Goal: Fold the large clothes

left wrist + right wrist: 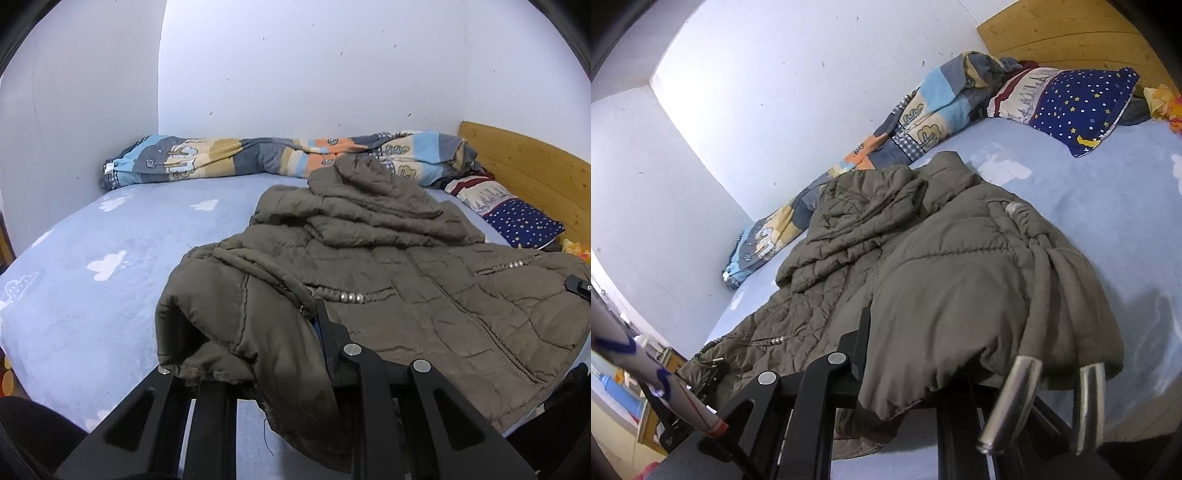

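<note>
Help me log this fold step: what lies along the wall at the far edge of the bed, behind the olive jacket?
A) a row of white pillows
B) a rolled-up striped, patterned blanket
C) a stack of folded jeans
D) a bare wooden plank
B: a rolled blanket with blue, orange and beige stripes stretches along the wall behind the jacket on the bed.

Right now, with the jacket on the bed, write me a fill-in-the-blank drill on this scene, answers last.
1. Both tongs, left and right, are shut on the olive ____.
2. The jacket lies on a light blue sheet printed with white ____.
3. The pillow by the wooden headboard is dark blue with ____.
4. A striped blanket is bunched along the ____.

Answers: jacket; clouds; stars; wall
</note>
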`<action>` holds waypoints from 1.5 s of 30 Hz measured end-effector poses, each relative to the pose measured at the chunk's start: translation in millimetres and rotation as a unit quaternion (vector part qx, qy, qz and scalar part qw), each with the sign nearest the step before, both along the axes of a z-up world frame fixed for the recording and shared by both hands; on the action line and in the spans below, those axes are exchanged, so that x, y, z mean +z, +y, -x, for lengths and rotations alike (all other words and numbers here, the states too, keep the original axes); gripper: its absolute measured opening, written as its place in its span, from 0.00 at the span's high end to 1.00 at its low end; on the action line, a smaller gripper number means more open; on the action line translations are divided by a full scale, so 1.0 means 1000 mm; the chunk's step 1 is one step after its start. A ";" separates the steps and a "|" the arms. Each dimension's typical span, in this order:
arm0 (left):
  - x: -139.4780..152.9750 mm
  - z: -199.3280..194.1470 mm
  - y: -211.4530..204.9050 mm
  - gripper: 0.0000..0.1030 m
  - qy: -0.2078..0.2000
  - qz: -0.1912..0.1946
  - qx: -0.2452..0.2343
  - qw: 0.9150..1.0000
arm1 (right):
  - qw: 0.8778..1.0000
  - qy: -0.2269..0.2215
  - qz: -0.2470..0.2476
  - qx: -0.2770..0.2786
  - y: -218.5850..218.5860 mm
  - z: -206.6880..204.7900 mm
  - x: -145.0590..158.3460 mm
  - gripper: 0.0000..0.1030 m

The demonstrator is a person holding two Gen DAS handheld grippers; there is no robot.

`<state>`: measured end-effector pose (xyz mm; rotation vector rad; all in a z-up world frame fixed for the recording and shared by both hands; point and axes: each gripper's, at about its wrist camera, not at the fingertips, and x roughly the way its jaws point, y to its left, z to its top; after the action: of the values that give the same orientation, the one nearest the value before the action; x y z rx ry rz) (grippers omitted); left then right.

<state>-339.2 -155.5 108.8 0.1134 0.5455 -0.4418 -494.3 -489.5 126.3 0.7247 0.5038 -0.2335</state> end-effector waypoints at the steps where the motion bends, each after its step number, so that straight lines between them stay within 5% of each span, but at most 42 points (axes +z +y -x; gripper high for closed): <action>1: 0.003 0.003 0.002 0.82 -0.002 0.002 -0.001 1.000 | 1.000 -0.002 0.001 0.001 0.001 0.003 0.002 0.88; 15: 0.053 0.031 0.023 0.82 -0.055 0.035 -0.021 0.998 | 0.999 -0.047 0.010 0.018 0.012 0.046 0.051 0.88; 26: 0.083 0.000 0.010 0.81 -0.039 0.059 -0.015 0.997 | 0.997 -0.077 0.007 0.018 -0.002 0.031 0.080 0.88; 34: 0.123 -0.060 -0.024 0.77 -0.028 0.085 -0.010 0.996 | 0.994 -0.105 0.002 0.010 -0.034 -0.026 0.117 0.88; 38: 0.149 -0.110 -0.042 0.58 0.001 0.110 -0.008 0.994 | 0.994 -0.109 0.002 -0.002 -0.056 -0.072 0.136 0.88; 45: 0.179 -0.179 -0.044 0.46 0.036 0.148 0.002 0.988 | 0.996 -0.083 0.012 -0.027 -0.105 -0.177 0.152 0.88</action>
<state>-159.8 -199.5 287.9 -0.1881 0.5446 -0.5194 -317.7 -594.4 278.4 0.7272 0.3241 -0.2272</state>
